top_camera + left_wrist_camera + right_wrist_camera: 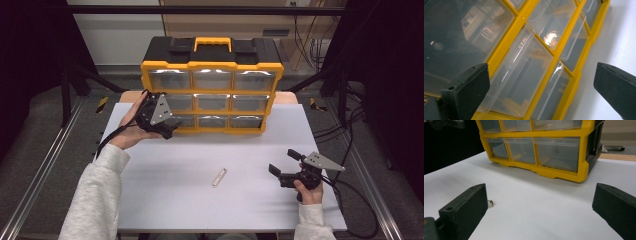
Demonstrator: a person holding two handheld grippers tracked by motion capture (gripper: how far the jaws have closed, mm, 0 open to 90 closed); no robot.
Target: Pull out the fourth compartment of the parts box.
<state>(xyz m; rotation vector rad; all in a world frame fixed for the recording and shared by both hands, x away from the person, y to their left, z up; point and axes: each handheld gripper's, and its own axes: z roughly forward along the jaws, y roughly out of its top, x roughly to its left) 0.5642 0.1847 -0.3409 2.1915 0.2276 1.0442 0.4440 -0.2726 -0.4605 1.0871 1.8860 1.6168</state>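
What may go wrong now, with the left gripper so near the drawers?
1. The open left gripper is at the organizer's lower-left drawer; a pull may drag the whole organizer forward.
2. The small metal piece lies loose on the table near the open right gripper, which may knock it away.

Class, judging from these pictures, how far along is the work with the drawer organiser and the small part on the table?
Nothing looks done yet: every clear drawer of the yellow and black drawer organiser looks shut. In hand: the open left gripper is at its lower-left drawers. Left: the small pale oblong part lies loose on the white table, apart from the open, empty right gripper.
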